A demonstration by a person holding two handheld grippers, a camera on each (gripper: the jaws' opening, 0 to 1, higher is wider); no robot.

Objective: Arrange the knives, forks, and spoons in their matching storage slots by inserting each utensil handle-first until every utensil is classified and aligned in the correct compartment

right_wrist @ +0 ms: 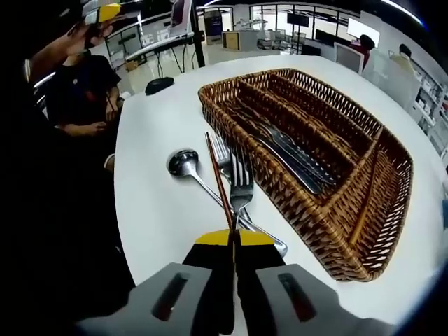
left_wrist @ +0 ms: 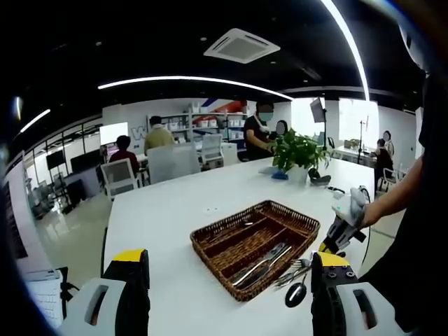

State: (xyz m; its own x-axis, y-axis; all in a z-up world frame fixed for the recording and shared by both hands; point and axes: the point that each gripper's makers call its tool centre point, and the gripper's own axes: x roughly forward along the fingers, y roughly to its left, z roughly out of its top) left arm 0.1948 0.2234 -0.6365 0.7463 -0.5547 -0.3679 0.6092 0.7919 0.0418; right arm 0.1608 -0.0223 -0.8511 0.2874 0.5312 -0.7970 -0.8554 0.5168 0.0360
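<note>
Your right tool is pressed together on a thin brown stick, its long axis running straight ahead over the fork and spoon lying just beside the wicker tray near the bench edge. Your left tool hangs spread, well apart.

White table carries a wicker tray, loose spoon, apparently forks.

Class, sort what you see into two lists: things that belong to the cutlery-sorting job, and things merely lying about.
Job: wicker tray, knives in it, fork, spoon, right gripper, left gripper.

Lying about: potted plant, office chairs, black object at the table edge.
</note>
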